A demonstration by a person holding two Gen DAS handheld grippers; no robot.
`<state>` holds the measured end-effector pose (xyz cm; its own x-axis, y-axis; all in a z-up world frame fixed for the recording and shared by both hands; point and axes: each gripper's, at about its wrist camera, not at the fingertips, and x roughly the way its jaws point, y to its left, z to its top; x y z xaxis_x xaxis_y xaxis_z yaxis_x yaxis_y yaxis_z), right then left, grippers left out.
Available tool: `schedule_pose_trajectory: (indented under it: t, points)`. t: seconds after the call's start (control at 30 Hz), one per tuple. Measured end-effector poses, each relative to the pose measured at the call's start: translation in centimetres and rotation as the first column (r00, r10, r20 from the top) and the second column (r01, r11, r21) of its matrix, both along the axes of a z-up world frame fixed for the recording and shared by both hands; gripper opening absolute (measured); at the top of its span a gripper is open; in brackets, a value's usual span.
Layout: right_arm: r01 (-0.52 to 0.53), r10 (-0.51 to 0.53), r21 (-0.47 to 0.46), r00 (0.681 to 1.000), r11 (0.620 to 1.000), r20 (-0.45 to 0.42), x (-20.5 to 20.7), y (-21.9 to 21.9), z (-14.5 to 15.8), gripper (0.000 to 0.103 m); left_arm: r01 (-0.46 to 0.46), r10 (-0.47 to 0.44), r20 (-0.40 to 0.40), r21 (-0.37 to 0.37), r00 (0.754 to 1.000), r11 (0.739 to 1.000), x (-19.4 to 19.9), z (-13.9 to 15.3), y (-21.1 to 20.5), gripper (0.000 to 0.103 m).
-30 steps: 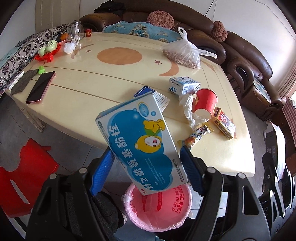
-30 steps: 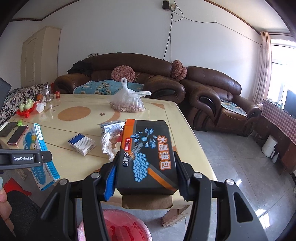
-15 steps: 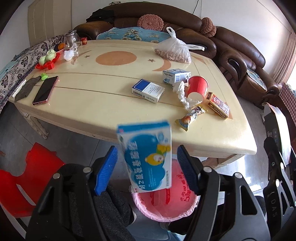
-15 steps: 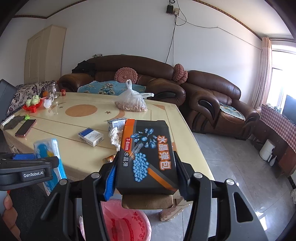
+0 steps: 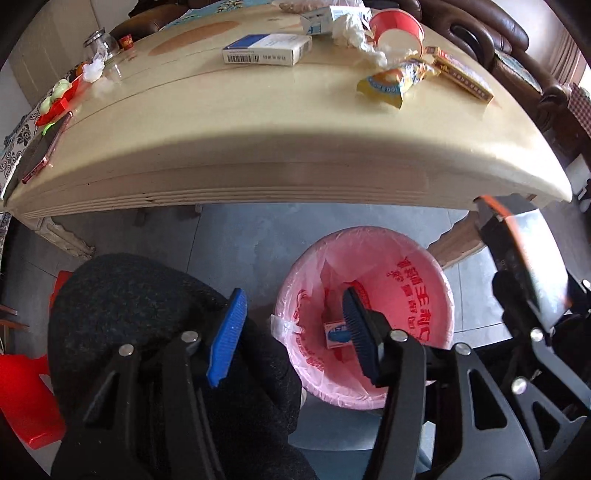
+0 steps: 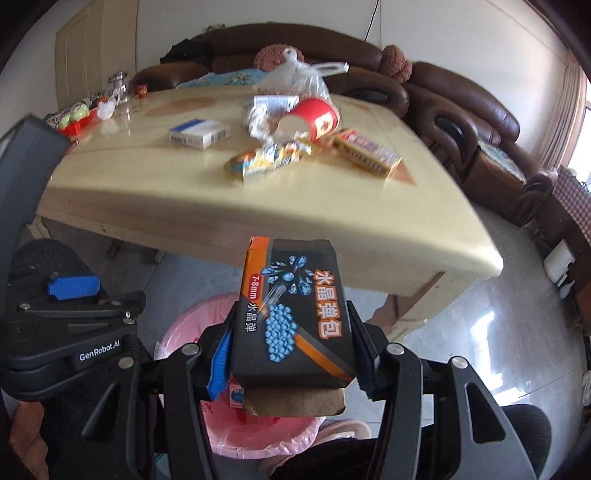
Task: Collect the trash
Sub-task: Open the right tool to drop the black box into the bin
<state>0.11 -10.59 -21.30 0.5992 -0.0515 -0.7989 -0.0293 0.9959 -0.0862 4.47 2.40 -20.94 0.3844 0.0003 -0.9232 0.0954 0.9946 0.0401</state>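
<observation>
- Black box (image 6: 291, 314) clamped between right tongs (image 6: 291, 354), above pink-lined bin (image 5: 424, 295).
- Blue-and-white box (image 5: 334, 334) lying inside bin, below left tongs (image 5: 295, 332); jaws just been closing, apart, nothing between.
- Wrappers (image 5: 391, 83), red cup (image 5: 397, 27) on tabletop (image 5: 258, 147) beyond.

The surface (image 5: 258, 147) looks glossy, smooth and cream-lacquered. Beneath its edge, the bin (image 5: 436, 369) wears a thin, shiny pink plastic liner. The black box (image 6: 291, 314) is printed card, matt, with bare brown flaps. Each tool (image 5: 295, 332) has matt black plastic arms and ribbed blue pads (image 5: 227, 336).
</observation>
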Motion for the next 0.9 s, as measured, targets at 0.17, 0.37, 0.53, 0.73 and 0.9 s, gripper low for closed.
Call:
schedule_pose_trajectory:
  t: [0.17,0.37,0.53,0.73,0.9]
  points:
    - [-0.038,0.044,0.048,0.991,0.998,-0.124,1.3,0.5,-4.6,0.058,0.009,-0.009,-0.071,0.001,0.997,1.0,0.4,-2.4,-0.1,0.055]
    - [-0.022,0.027,0.046,0.995,0.999,-0.097,1.6,-0.2,-4.5,0.08,0.006,-0.004,-0.062,0.029,0.998,1.0,0.6,-2.4,0.3,0.075]
    - [-0.006,0.013,0.064,0.994,0.998,-0.111,1.8,-0.7,-4.2,0.08,0.014,-0.012,-0.043,0.053,0.999,0.999,0.7,-1.6,0.0,0.08]
    - [-0.004,0.011,0.078,0.996,0.997,-0.086,1.2,-0.9,-2.2,0.081,0.024,-0.023,-0.035,0.039,0.999,0.999,0.5,-0.5,-0.1,0.081]
    - [0.002,0.004,0.09,0.998,0.996,-0.058,0.5,-1.1,-0.2,0.081,0.037,-0.037,0.003,0.034,0.999,0.999,-0.2,1.6,-0.3,0.081]
